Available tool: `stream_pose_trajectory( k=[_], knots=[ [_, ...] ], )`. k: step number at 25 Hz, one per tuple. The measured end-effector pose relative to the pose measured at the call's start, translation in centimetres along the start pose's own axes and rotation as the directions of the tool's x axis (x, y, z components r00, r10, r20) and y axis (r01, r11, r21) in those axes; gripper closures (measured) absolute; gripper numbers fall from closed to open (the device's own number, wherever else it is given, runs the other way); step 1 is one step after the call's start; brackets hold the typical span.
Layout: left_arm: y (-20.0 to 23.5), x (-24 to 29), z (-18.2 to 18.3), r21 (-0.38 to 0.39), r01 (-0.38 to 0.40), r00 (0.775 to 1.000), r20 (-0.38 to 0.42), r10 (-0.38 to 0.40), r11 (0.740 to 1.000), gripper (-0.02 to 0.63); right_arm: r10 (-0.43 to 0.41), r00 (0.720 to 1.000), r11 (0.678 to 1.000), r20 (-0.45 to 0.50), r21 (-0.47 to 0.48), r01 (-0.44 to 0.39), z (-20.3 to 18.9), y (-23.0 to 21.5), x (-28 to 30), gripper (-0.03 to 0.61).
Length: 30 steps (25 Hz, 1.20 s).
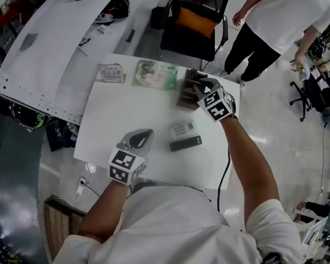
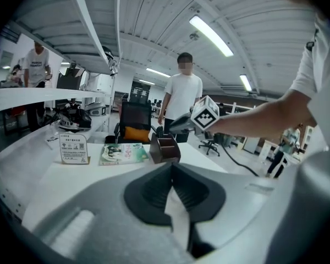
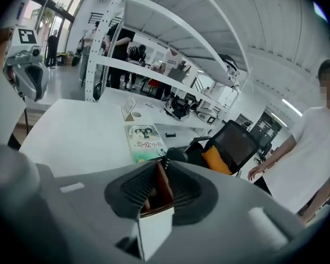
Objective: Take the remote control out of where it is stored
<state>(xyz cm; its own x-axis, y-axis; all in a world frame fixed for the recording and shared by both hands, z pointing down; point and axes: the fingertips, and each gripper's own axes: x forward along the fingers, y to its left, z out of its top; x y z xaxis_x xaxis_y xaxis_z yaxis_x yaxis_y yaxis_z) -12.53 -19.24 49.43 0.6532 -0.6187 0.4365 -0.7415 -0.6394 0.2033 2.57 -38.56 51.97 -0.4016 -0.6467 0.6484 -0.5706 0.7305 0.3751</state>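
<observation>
Evidently the right gripper is reaching over the brown wooden compartment box, which is standing at the far edge of the white counter toward its right corner, since that box looks to be the storage place. Its fingers are standing partly spread. Its own view is showing the box's brown inner wall in the gap between them, with no pad pressing on anything, so I judge it is lining up for a grasp. A dark rounded end is poking up just past the fingertips at the box's far side; whether that is a stored remote I cannot tell.

The left gripper is hovering empty over the counter's near edge, fingers pressed together at the tips, probably so as not to be crowding the working hand.

Right of the counter's middle, between the box and the near edge, a black bar-shaped remote control is lying flat. A pale flat slab, perhaps a second remote, is lying just beyond it. The black one's long axis is running roughly along the near edge, its right end tipping slightly toward the far edge; which end is the front I cannot tell
</observation>
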Motion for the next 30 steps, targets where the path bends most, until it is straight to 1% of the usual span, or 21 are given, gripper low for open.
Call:
stream_pose_trajectory(
  k=[4,8,9,14,16,18,20,21,22,24,27,30],
  knots=[
    [0.6,0.4,-0.8,-0.020,-0.008,1.000,-0.026,0.007,1.000,0.612,-0.001,1.000,1.000,-0.032,-0.029,0.000,0.3,-1.2,1.9,0.477],
    [0.8,0.2,-1.0,-0.027,-0.014,1.000,-0.026,0.013,1.000,0.612,-0.003,0.997,0.998,-0.073,-0.064,-0.002,0.1,-2.4,3.4,0.432],
    [0.8,0.1,-1.0,-0.028,-0.015,1.000,-0.025,0.015,0.999,0.612,0.000,0.996,0.997,-0.084,-0.077,-0.007,0.0,-2.6,3.7,0.409],
    [0.7,-0.3,-1.3,-0.034,-0.021,0.999,-0.028,0.020,0.999,0.612,0.052,0.991,0.987,-0.125,-0.146,-0.071,-0.2,-3.0,5.4,0.346],
    [0.7,-0.5,-1.5,-0.035,-0.024,0.999,-0.032,0.023,0.999,0.612,0.085,0.989,0.982,-0.124,-0.158,-0.105,0.2,-2.9,6.1,0.337],
    [0.8,-0.7,-1.7,-0.037,-0.028,0.999,-0.039,0.026,0.999,0.612,0.113,0.985,0.976,-0.129,-0.174,-0.135,0.5,-2.7,6.7,0.337],
    [0.4,-0.7,-1.9,-0.041,-0.027,0.999,-0.040,0.026,0.999,0.612,0.137,0.978,0.966,-0.157,-0.195,-0.167,0.2,-2.6,6.9,0.339],
    [0.3,-0.7,-1.9,-0.043,-0.027,0.999,-0.039,0.026,0.999,0.611,0.147,0.974,0.962,-0.172,-0.206,-0.181,0.0,-2.6,7.0,0.362],
    [0.3,-0.8,-2.0,-0.045,-0.028,0.999,-0.039,0.027,0.999,0.612,0.152,0.971,0.957,-0.184,-0.217,-0.191,-0.1,-2.5,7.0,0.404],
    [0.3,-0.8,-2.2,-0.048,-0.031,0.999,-0.042,0.029,0.998,0.612,0.151,0.968,0.952,-0.200,-0.235,-0.197,-0.3,-2.6,7.0,0.418],
    [0.5,-0.9,-2.3,-0.051,-0.032,0.999,-0.043,0.029,0.998,0.612,0.139,0.970,0.948,-0.200,-0.255,-0.189,-0.5,-2.8,6.6,0.471],
    [0.5,-1.0,-2.2,-0.052,-0.033,0.999,-0.040,0.031,0.998,0.612,0.139,0.973,0.946,-0.184,-0.267,-0.186,-0.3,-2.8,6.1,0.480]
  ],
)
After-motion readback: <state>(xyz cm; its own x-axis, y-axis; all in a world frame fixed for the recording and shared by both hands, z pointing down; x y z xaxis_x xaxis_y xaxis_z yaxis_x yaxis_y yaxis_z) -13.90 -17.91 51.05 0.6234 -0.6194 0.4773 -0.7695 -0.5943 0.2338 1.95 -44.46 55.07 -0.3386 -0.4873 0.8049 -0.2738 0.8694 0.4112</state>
